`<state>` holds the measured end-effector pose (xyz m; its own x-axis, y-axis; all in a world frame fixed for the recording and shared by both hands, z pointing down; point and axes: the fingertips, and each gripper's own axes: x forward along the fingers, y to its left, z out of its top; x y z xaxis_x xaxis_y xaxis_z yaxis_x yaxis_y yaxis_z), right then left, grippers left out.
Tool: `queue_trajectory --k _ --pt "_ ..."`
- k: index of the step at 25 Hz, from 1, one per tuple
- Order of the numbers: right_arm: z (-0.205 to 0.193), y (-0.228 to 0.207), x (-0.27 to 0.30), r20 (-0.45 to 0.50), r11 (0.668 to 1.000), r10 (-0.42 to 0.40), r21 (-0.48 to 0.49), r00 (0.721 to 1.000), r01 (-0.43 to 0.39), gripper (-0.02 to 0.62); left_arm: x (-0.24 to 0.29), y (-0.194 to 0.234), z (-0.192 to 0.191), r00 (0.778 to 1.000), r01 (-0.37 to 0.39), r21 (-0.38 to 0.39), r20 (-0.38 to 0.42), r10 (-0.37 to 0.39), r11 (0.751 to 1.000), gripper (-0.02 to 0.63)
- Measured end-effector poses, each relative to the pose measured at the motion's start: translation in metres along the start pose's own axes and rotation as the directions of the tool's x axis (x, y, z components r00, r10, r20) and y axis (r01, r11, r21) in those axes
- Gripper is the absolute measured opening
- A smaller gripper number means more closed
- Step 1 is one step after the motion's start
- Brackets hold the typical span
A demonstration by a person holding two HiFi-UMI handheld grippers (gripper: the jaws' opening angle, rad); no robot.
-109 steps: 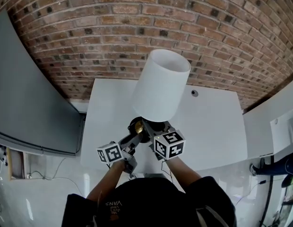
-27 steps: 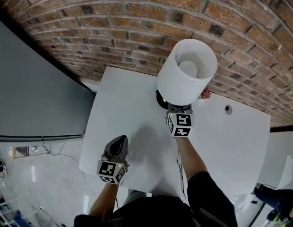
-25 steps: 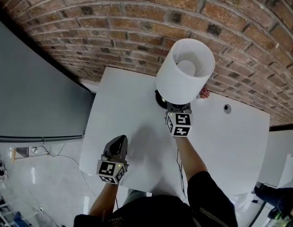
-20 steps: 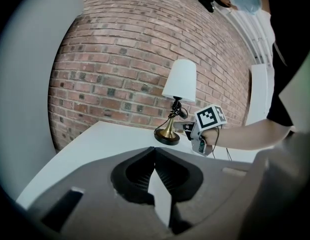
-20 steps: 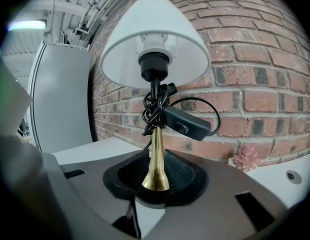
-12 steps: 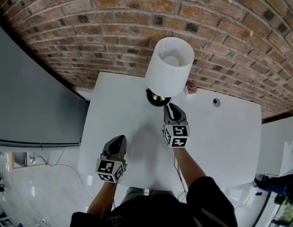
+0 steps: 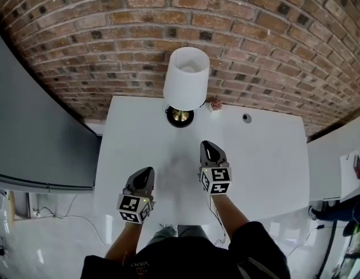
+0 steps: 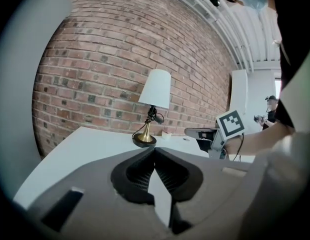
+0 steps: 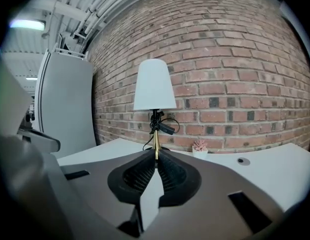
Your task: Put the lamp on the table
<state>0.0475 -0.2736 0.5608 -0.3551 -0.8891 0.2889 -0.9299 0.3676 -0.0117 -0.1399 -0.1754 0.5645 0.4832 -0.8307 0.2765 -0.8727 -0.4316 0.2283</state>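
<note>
The lamp (image 7: 185,80) stands upright at the back of the white table (image 7: 267,167), close to the brick wall. It has a white shade (image 9: 154,84), a thin brass stem and a round dark base (image 7: 180,117); a black cord is wound on the stem (image 8: 154,115). My right gripper (image 7: 210,149) is shut and empty, well in front of the lamp and clear of it. Over the table's front left, my left gripper (image 7: 143,175) is shut with nothing in it (image 8: 154,150).
A tiny pink plant in a white pot (image 7: 215,104) sits just right of the lamp base. A small round hole (image 7: 246,118) is in the tabletop at the back right. A grey panel (image 7: 35,138) stands left of the table.
My right gripper let go of the lamp, which now stands at the table's back edge, and drew back toward me. The left gripper stayed over the front left.
</note>
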Motion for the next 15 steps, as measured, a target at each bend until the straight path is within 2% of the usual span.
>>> queue_trajectory --k 5,15 --pt "-0.005 0.016 -0.047 -0.002 1.0 0.012 0.017 1.0 -0.012 0.002 -0.02 -0.017 0.001 0.999 0.043 0.013 0.014 -0.043 0.999 -0.002" --pt "0.002 0.071 -0.118 0.056 0.994 0.097 0.039 0.994 -0.099 0.002 -0.061 -0.04 -0.002 0.993 0.115 0.011 0.03 -0.115 0.993 -0.002"
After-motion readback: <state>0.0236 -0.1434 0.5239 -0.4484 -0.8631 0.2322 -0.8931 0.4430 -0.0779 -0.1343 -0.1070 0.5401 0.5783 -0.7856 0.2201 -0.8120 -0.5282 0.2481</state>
